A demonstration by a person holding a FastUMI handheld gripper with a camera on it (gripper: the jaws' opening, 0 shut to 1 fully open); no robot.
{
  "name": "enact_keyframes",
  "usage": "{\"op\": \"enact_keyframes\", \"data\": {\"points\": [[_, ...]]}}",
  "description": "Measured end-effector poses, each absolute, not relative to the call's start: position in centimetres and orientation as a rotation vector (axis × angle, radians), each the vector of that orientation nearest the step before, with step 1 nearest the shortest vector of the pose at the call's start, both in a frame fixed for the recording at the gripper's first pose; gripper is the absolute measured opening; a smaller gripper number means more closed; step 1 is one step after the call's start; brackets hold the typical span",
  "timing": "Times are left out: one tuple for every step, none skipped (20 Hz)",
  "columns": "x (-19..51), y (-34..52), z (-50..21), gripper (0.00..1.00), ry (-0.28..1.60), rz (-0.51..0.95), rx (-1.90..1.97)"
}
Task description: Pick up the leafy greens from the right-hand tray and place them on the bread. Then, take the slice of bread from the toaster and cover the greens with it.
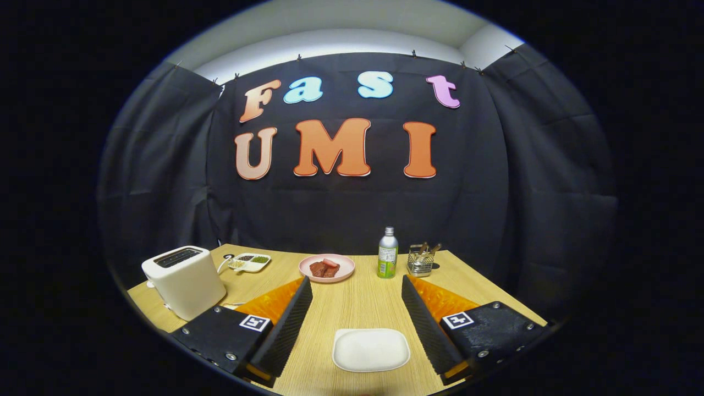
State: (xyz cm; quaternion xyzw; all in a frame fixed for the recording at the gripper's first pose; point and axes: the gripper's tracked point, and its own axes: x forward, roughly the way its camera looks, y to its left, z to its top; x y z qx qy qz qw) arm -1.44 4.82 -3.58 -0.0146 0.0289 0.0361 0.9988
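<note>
Holding my fingers (356, 308) wide apart and empty above the desk (363, 302), I have a white plate (371, 349) lying between them. The toaster (184, 280) stands to their left. Beyond the tips sit a pink plate (326, 268), a divided tray (250, 262), a bottle (388, 253) and a wire basket (421, 261).

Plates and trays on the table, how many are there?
3. A white tray lies between the open jaws of the gripper. A pink plate with food sits beyond them. A small divided dish is beside the toaster.
</note>
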Motion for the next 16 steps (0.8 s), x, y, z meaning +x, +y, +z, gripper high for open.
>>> {"op": "enact_keyframes", "data": {"points": [[-1.4,4.8,-3.5,0.98,0.056,0.072,-0.03],[-1.4,4.7,-3.6,0.98,0.054,0.069,-0.033],[-1.4,4.8,-3.5,0.98,0.05,0.069,-0.035],[-1.3,4.9,-3.4,0.98,0.046,0.071,-0.036],[-1.3,5.0,-3.4,0.98,0.044,0.072,-0.033],[-1.3,5.0,-3.4,0.98,0.043,0.073,-0.03],[-1.2,5.0,-3.4,0.98,0.041,0.072,-0.027],[-1.2,5.0,-3.5,0.98,0.041,0.071,-0.026],[-1.1,4.8,-3.5,0.98,0.04,0.067,-0.027],[-0.9,4.6,-3.6,0.98,0.038,0.061,-0.027],[-0.8,4.5,-3.7,0.98,0.04,0.059,-0.026],[-0.5,4.3,-3.8,0.98,0.041,0.055,-0.023],[-0.4,4.1,-3.9,0.98,0.043,0.051,-0.02],[-0.2,3.8,-4.0,0.98,0.044,0.045,-0.017],[-0.1,3.6,-4.0,0.98,0.041,0.042,-0.012],[0.1,3.4,-4.1,0.98,0.039,0.041,-0.009]]}}
